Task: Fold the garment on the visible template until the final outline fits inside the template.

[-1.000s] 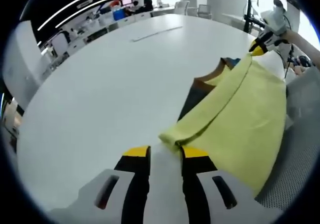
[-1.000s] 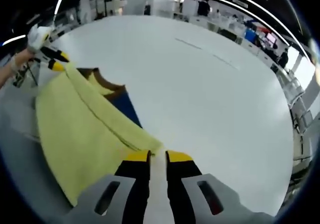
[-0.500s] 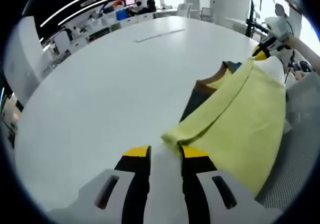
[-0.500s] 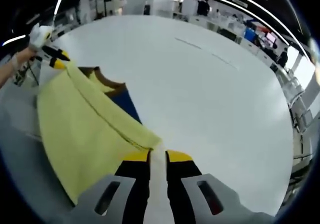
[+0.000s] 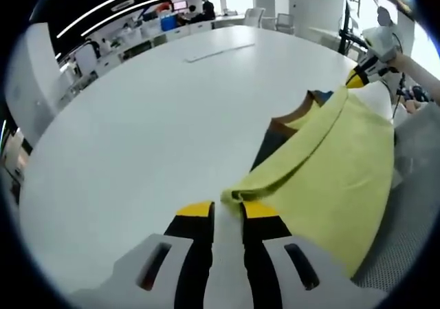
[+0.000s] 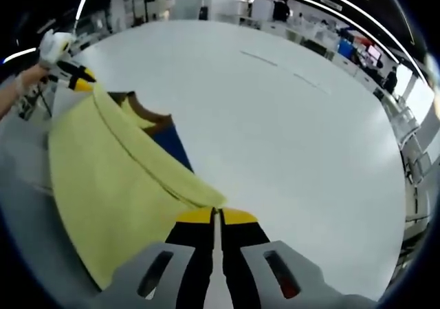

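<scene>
White table [image 5: 137, 116] lies bare beyond garment [image 5: 330, 164].

The garment [image 5: 330, 171] is pale yellow, with a brown collar band and a dark blue patch showing beneath its folded edge. In the left gripper view one bunched corner sits pinched between the jaws of the left claw [image 5: 227, 209], and the cloth stretches away up and to the right to its far corner, gripped by the right claw [image 5: 355, 80]. A rolled fold runs along the edge between the two claws — the rest hangs down to the right, toward the bench [image 5: 151, 116] edge. In the right gripper view the garment [image 6: 103, 178] spreads left of the right claw [image 6: 216, 215], its near corner clamped there, its far corner at the left claw [image 6: 80, 82].
</scene>
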Demonstrator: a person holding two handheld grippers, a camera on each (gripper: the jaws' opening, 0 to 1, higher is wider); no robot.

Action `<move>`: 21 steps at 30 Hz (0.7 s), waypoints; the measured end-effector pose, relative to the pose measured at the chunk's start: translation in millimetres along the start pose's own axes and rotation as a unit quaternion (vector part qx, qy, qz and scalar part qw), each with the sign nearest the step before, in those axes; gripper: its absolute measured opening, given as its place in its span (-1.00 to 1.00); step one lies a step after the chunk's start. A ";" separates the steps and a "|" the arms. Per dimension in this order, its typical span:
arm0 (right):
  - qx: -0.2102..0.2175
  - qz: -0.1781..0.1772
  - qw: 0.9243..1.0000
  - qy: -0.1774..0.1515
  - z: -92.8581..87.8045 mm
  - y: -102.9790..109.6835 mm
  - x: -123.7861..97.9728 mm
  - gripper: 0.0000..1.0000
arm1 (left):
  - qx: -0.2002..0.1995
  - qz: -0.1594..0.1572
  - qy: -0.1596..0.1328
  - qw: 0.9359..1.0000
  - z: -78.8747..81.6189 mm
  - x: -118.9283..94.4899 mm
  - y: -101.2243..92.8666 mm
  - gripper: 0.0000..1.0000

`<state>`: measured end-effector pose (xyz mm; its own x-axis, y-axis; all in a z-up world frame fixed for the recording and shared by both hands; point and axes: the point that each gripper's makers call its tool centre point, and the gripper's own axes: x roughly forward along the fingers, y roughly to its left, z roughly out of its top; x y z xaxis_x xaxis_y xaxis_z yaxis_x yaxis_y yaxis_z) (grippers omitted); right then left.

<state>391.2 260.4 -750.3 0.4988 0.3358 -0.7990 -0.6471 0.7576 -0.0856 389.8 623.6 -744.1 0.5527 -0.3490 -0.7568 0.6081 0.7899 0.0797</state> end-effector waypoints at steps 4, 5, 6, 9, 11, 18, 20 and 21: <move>-0.001 0.000 1.000 -0.002 3.1 -1.3 -2.7 -0.96 | 0.000 0.000 -0.001 1.000 4.5 -1.2 2.8 -1.00; -0.002 0.001 1.000 -0.002 3.7 -1.3 -3.2 -0.96 | -0.002 0.000 -0.003 1.000 5.9 -1.6 3.2 -1.00; -0.003 0.001 1.000 -0.003 4.7 -1.7 -3.6 -0.96 | -0.003 0.002 -0.006 1.000 7.4 -1.6 4.3 -1.00; -0.006 0.002 1.000 -0.003 5.8 -2.2 -3.6 -0.96 | -0.006 -0.006 -0.001 1.000 7.3 0.3 2.3 -1.00; -0.007 0.003 1.000 -0.002 6.1 -2.8 -3.1 -0.96 | -0.001 -0.006 0.001 1.000 7.4 1.3 1.9 -1.00; -0.008 0.003 1.000 -0.003 7.7 -3.9 -3.3 -0.96 | 0.008 -0.026 0.023 0.999 7.9 -4.1 -7.5 -0.61; -0.010 0.003 1.000 -0.002 7.2 -4.1 -3.0 -0.96 | 0.004 -0.032 0.024 0.999 7.5 -5.3 -9.9 -0.51; -0.010 0.003 1.000 -0.001 7.1 -3.9 -2.9 -0.96 | 0.003 -0.031 0.019 0.999 8.9 -5.4 -9.5 -0.52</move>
<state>396.4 260.4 -743.4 0.4965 0.3420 -0.7978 -0.6611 0.7446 -0.0923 386.1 613.4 -735.0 0.4914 -0.3784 -0.7844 0.6443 0.7639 0.0352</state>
